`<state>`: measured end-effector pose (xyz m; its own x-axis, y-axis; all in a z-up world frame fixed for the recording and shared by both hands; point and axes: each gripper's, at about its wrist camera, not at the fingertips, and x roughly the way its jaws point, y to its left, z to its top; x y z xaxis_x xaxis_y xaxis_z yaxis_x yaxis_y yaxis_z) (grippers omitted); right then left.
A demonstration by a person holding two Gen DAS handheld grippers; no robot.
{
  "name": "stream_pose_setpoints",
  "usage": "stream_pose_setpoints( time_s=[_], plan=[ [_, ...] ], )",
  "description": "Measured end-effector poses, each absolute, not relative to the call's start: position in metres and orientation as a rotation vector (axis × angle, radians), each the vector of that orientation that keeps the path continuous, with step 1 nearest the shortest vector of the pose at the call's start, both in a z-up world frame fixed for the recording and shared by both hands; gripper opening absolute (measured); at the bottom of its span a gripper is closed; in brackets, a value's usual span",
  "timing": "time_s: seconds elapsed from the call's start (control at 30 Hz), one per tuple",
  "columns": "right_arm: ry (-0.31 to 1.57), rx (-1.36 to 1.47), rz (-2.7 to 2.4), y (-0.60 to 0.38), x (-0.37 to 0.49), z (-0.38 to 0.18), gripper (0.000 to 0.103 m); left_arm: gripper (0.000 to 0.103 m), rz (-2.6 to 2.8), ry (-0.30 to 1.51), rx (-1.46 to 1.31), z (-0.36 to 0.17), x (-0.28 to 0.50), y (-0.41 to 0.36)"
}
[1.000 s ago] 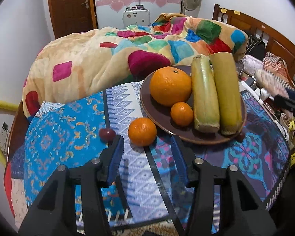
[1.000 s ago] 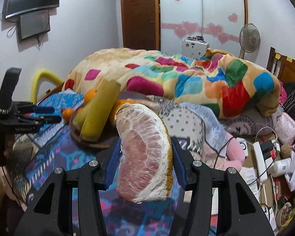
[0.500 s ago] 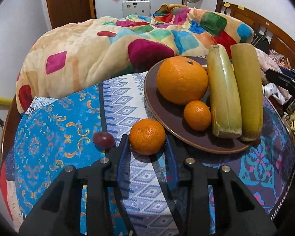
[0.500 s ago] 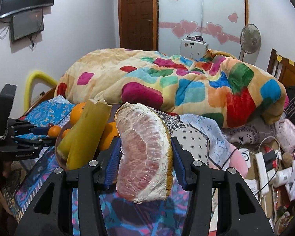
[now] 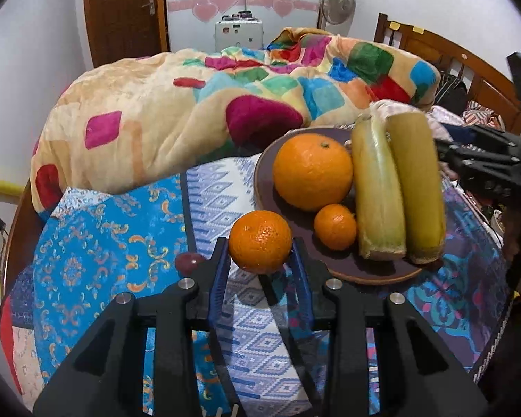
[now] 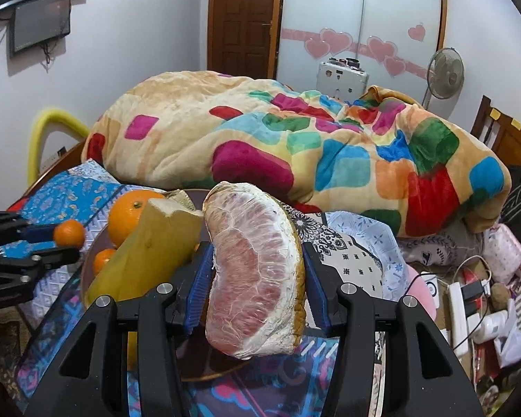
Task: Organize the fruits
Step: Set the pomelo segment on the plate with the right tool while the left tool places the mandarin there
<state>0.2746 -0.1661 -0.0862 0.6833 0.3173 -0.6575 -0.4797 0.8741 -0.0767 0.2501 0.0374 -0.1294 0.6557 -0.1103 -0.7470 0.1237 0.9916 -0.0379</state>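
Orange mandarin (image 5: 259,241) sat clamped between left gripper (image 5: 259,260) fingers, brown plate (image 5: 347,271) just right; right gripper (image 6: 257,271) held pomelo wedge (image 6: 253,278).

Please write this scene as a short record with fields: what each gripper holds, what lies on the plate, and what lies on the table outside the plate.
left gripper: closed on a loose orange mandarin, beside the plate
right gripper: closed on a peeled pink pomelo wedge, above the plate
round dark brown plate: one large orange, one small mandarin, two long yellow-green pomelo rind pieces
patterned blue tablecloth: one small dark red fruit, left of the gripped mandarin
background: colourful quilt
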Motion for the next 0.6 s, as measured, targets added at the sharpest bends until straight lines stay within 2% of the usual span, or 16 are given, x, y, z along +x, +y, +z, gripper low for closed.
stream_pose_setpoints(
  time_s=[0.6],
  plan=[
    [0.702, -0.241, 0.508, -0.174, 0.265, -0.088, 0.054, 0.035, -0.142, 0.852, 0.05, -0.128, 0.273, 0.016]
  ],
)
